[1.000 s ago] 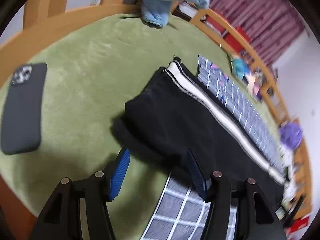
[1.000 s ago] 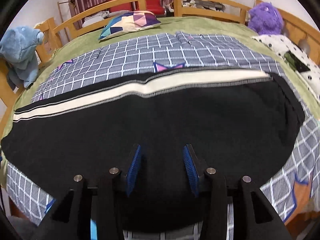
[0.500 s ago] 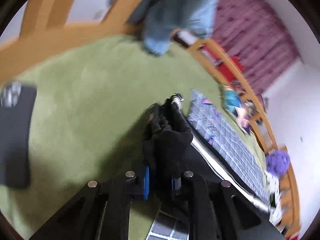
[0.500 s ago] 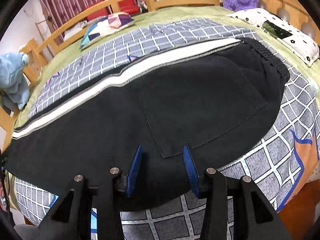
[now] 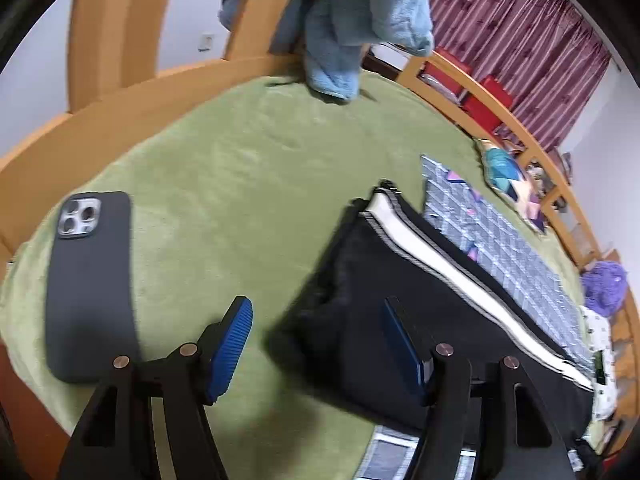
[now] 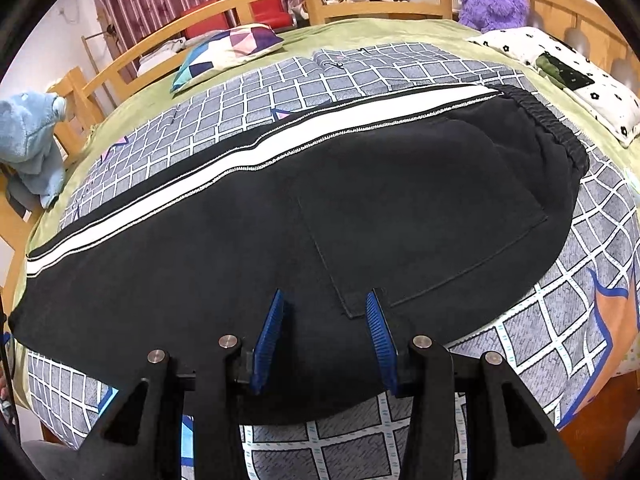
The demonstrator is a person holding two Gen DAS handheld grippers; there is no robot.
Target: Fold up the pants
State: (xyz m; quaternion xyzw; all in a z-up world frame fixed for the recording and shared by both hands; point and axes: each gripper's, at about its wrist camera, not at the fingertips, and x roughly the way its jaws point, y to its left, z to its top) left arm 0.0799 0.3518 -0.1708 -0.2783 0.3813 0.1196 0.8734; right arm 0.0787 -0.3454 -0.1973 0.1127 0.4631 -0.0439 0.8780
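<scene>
The black pants [image 6: 280,216] with the white side stripe lie flat along the checked blanket [image 6: 400,76] on the green bed [image 5: 240,184]. The left gripper [image 5: 316,344] tilts down over the leg end; its jaws have just been opening and now stand wide, the fabric's corner lying loose between them, beside a dark phone [image 5: 90,284]. The right gripper [image 6: 326,336] angles down near the back pocket, jaws half apart, gripping nothing
</scene>
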